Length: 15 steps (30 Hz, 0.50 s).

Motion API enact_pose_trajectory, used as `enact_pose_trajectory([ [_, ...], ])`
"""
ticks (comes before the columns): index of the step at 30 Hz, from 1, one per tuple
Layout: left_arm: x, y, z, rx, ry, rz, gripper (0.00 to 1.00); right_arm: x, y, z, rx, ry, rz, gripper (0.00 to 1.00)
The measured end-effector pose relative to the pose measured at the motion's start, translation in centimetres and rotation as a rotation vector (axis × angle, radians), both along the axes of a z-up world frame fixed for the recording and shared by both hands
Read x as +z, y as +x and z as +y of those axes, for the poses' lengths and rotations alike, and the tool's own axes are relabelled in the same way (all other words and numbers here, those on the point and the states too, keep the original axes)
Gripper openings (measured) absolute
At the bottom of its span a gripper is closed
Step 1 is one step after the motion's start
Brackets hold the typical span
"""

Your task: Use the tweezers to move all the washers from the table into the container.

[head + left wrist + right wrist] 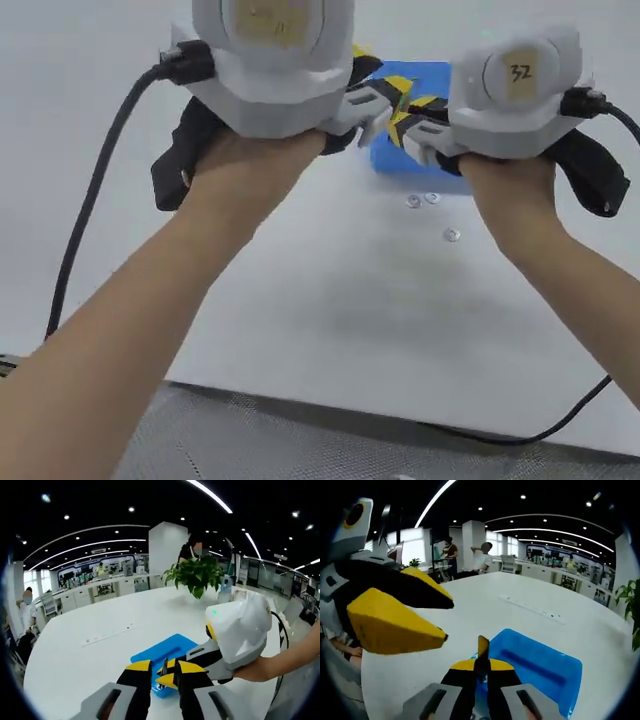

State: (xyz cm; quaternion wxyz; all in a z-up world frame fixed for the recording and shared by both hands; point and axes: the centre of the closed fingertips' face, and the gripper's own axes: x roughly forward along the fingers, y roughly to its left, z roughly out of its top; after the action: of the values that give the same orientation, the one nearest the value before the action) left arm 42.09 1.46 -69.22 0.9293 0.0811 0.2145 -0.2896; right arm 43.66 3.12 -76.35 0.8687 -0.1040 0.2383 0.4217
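The right tool (481, 667) pinches the tweezers (483, 647) by the container (540, 667), and the washers (414, 201) lie just beside the container, toward the person.

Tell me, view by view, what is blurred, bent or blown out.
Head view: even light, faint shadows on the table, washers tiny. Left gripper view: fisheye bows the ceiling lights, and the right gripper shows a glaring white housing. Right gripper view: the left gripper looms blurred, the blue container is sharper.
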Motion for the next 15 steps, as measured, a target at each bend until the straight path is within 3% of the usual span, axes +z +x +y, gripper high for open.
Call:
enact_pose_trajectory([
  [3, -1.1, 0.6, -0.7, -0.048, 0.036, 0.021, 0.16, -0.2, 0.2, 0.1, 0.001, 0.006, 0.012, 0.03],
  [7, -1.8, 2.0, -0.9, -0.084, 0.069, 0.005, 0.14, -0.2, -0.1, 0.2, 0.024, -0.012, -0.006, 0.04],
  [9, -1.8, 2.0, -1.3, -0.116, 0.080, 0.004, 0.08, -0.3, 0.0, 0.2, 0.031, -0.020, -0.024, 0.04],
  [10, -2.0, 1.8, -1.7, -0.167, 0.094, 0.009, 0.05, -0.3, 0.1, 0.2, 0.036, -0.027, -0.033, 0.04],
  [11, -2.3, 1.5, -1.8, -0.193, 0.100, 0.025, 0.00, -0.2, 0.0, 0.1, 0.036, -0.027, -0.033, 0.04],
  [13, -2.1, 1.0, -2.2, -0.228, 0.089, 0.024, 0.00, 0.0, 0.1, -0.1, 0.036, -0.031, -0.036, 0.04],
  [15, -1.6, 1.0, -1.9, -0.218, 0.083, 0.018, 0.00, 0.3, 0.0, -0.2, 0.040, -0.023, -0.048, 0.04],
])
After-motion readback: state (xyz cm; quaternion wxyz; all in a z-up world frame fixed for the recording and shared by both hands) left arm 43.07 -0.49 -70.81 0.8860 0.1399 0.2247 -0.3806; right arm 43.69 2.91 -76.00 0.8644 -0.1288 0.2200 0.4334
